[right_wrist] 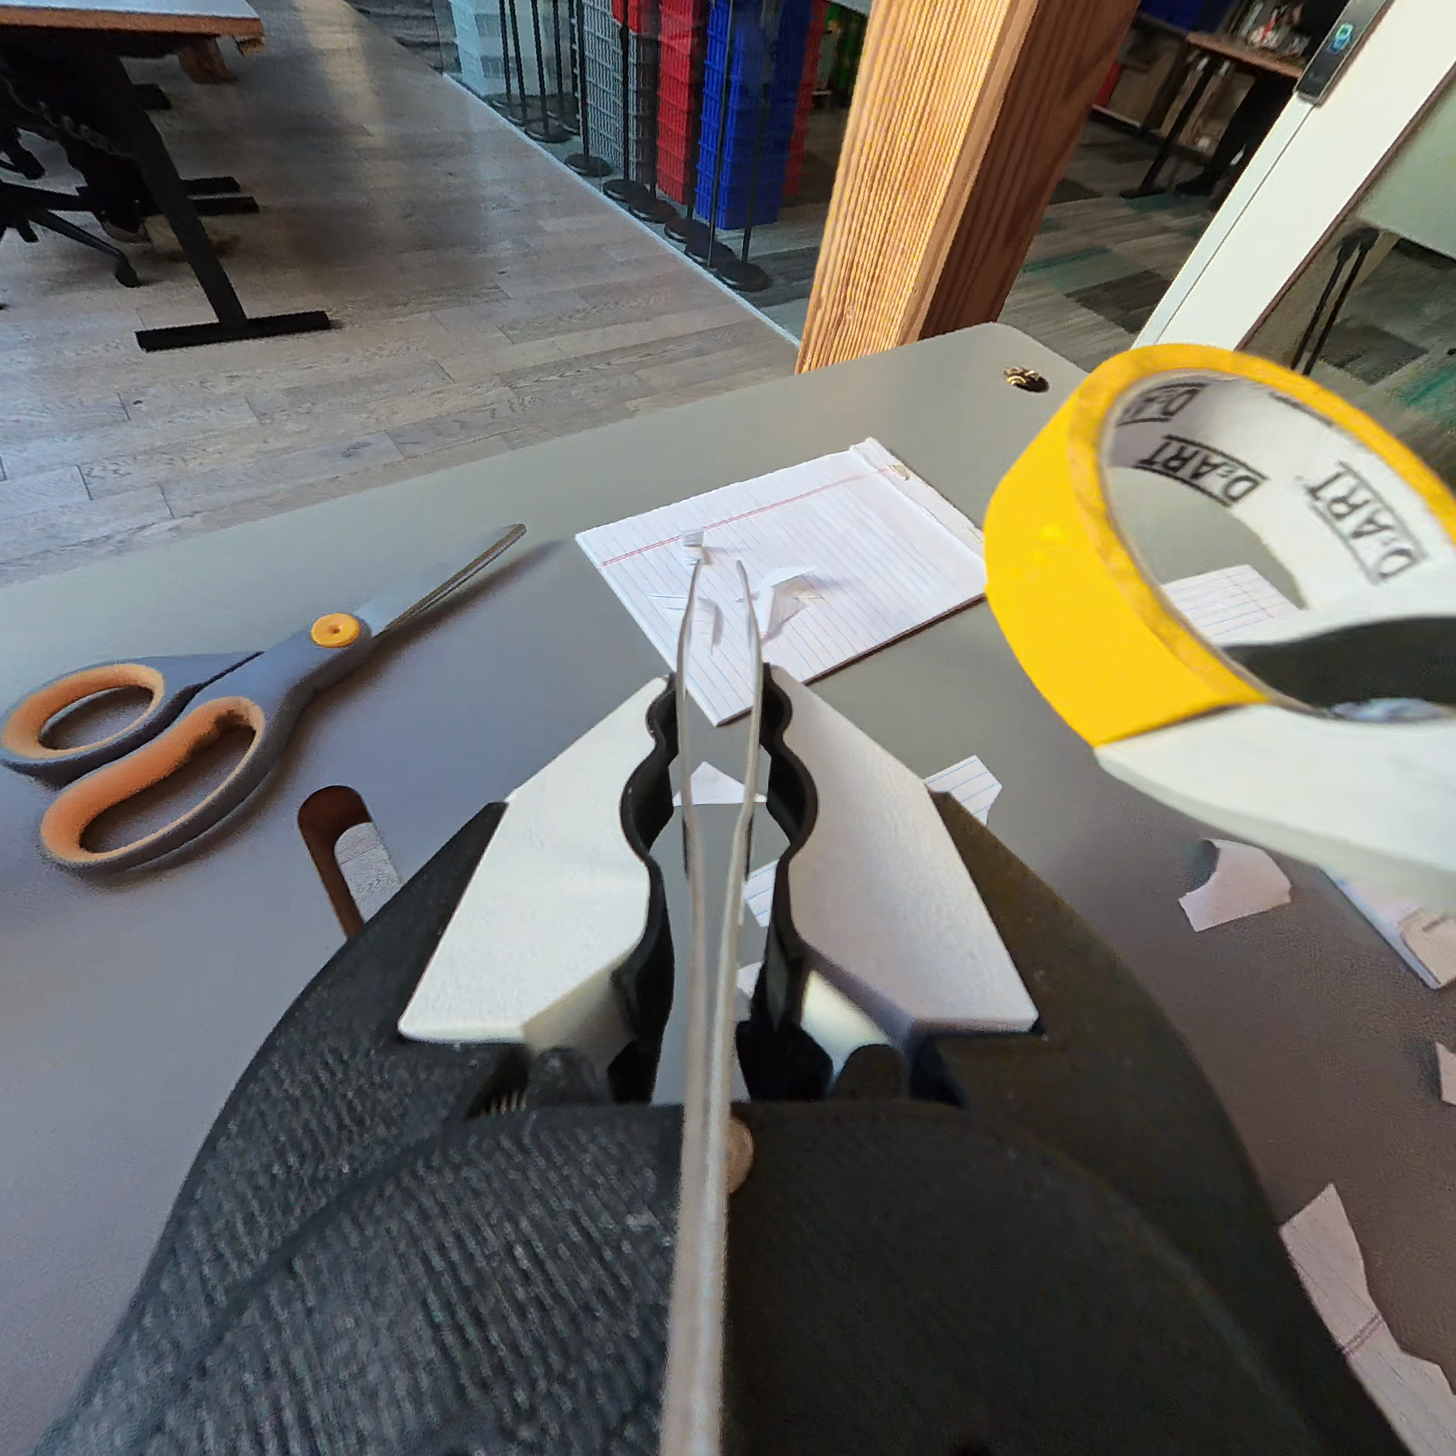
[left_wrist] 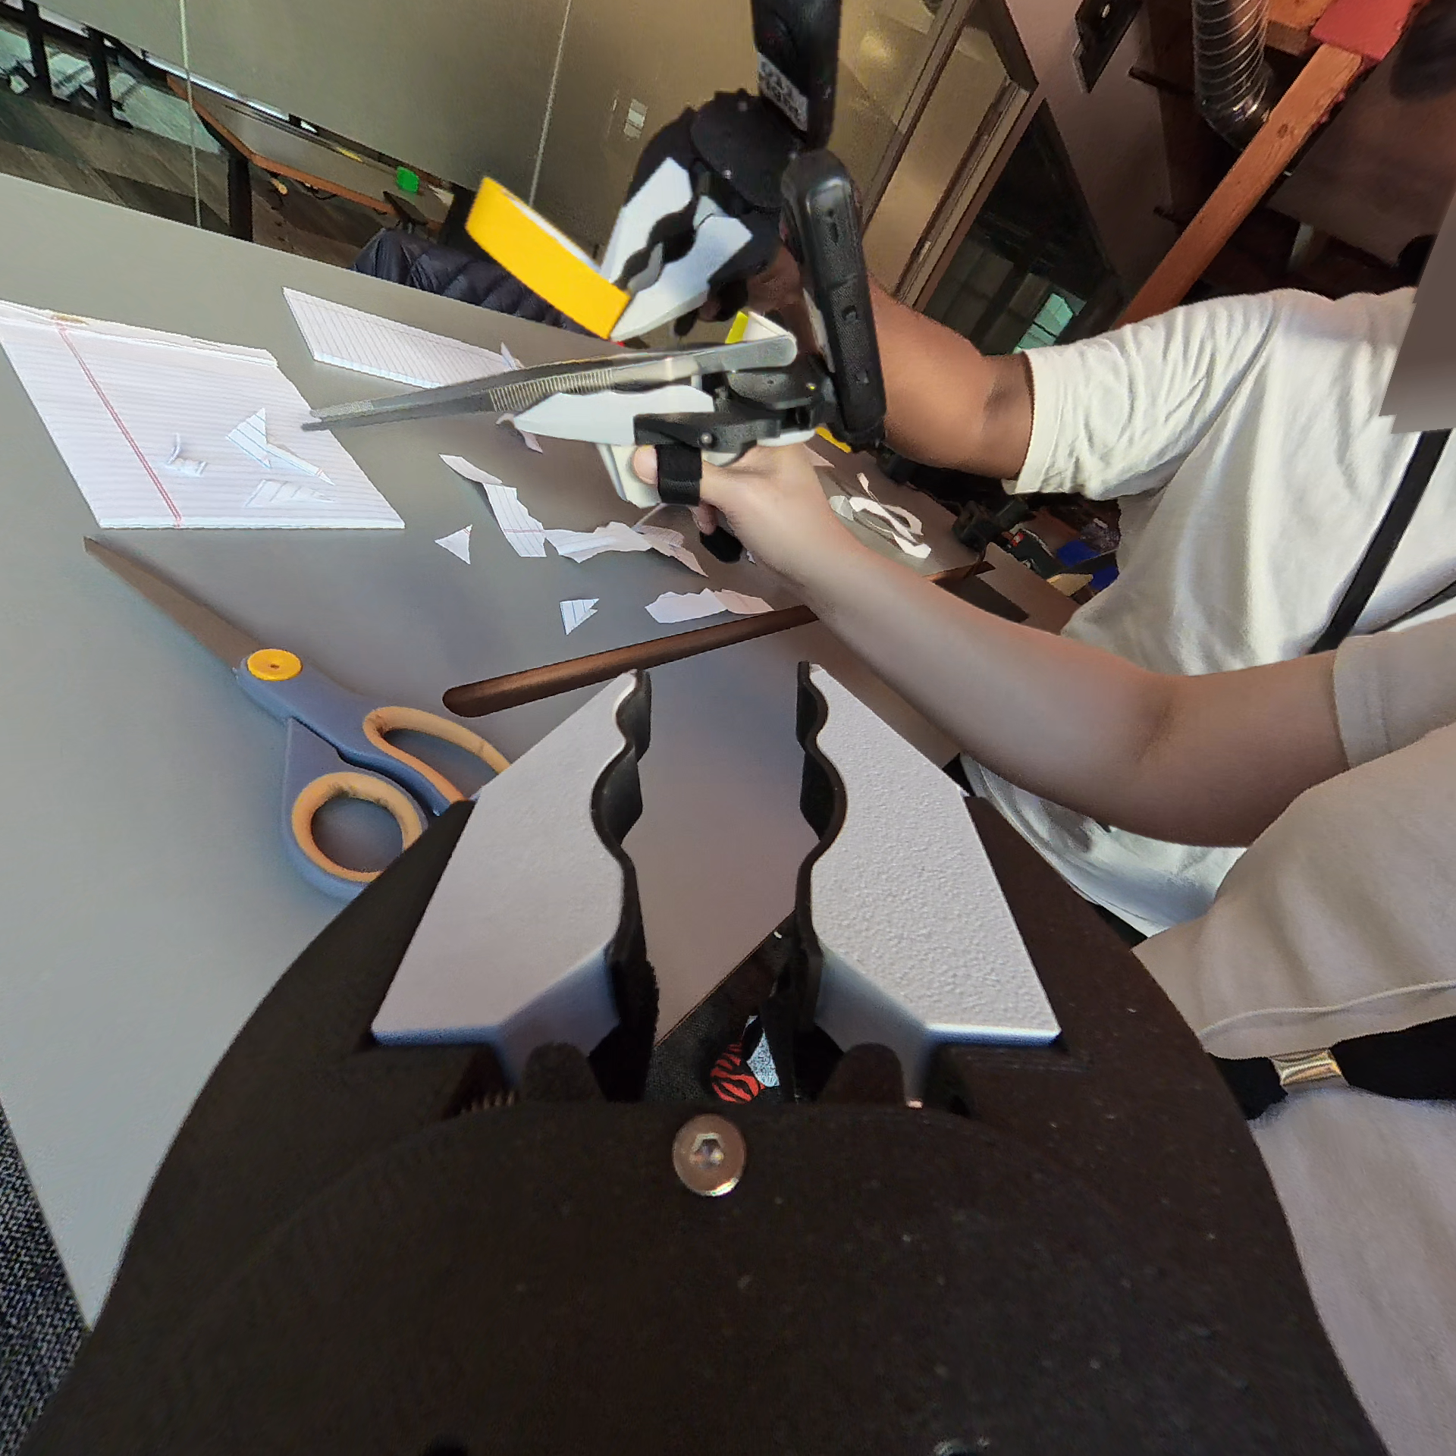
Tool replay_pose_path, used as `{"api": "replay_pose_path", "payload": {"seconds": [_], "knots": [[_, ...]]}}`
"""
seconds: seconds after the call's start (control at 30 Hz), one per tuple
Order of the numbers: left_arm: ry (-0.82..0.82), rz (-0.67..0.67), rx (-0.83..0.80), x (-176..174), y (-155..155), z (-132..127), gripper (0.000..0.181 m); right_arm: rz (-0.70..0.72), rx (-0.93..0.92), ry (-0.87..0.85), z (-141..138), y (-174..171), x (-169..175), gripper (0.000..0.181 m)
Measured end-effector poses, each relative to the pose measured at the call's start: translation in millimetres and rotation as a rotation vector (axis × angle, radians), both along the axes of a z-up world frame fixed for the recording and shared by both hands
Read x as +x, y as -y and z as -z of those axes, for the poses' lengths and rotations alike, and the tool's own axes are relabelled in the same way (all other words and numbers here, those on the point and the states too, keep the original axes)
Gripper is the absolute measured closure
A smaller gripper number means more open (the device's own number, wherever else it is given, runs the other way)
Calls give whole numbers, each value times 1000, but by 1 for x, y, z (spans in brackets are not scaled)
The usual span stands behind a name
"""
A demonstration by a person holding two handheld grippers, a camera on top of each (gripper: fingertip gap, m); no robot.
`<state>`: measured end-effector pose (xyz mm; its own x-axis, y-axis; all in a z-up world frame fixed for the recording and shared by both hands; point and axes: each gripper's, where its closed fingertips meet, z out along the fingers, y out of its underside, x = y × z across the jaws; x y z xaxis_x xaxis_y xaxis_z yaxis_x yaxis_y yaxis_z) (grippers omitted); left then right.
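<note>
1. Left gripper (left_wrist: pixel 725 677): jaws wide apart, nothing between them. It hangs over the near table edge (left_wrist: pixel 630 655), touching nothing.
2. Right gripper (right_wrist: pixel 718 685): jaws drawn in on a pair of tweezers (right_wrist: pixel 703 1221), pads pressing both arms. The tweezer tips stand slightly apart and grip nothing. They sit over a lined pad (right_wrist: pixel 851 544), above small paper bits (right_wrist: pixel 780 591) lying on it; I cannot tell whether they touch.
3. A third gripper (left_wrist: pixel 677 244), held by a second person in a white shirt, pinches a roll of yellow tape (right_wrist: pixel 1056 599) by its wall. The roll is in the air, to the right of the tweezers and clear of the table.
4. Scissors (right_wrist: pixel 197 709) lie closed on the left, blades pointing far, well apart from the pad.
5. Torn scraps (left_wrist: pixel 520 520) are strewn along the near and right part of the table. A second lined sheet (left_wrist: pixel 386 339) lies past them.
6. Edges: a slot (right_wrist: pixel 331 835) cuts through the top near the scissors' handles. Open grey surface lies between scissors and pad.
7. Surface: grey table (right_wrist: pixel 473 748), matte, with a dark wooden rim.
8. Room: plank floor (right_wrist: pixel 394 236), a wooden post (right_wrist: pixel 930 157) beyond the far edge, and stacked red and blue crates (right_wrist: pixel 733 102) behind.
</note>
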<state>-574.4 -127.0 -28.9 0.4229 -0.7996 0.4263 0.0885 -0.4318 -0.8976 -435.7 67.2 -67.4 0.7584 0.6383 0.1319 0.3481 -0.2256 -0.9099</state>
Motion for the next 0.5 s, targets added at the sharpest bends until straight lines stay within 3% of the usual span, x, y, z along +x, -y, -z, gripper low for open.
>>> {"api": "replay_pose_path", "payload": {"seconds": [0.27, 0.5], "knots": [[5, 8, 1, 2, -1, 0, 146, 6, 19, 62, 6, 60, 9, 163], [12, 14, -8, 2, 0, 2, 146, 42, -17, 19, 14, 83, 30, 163]]}}
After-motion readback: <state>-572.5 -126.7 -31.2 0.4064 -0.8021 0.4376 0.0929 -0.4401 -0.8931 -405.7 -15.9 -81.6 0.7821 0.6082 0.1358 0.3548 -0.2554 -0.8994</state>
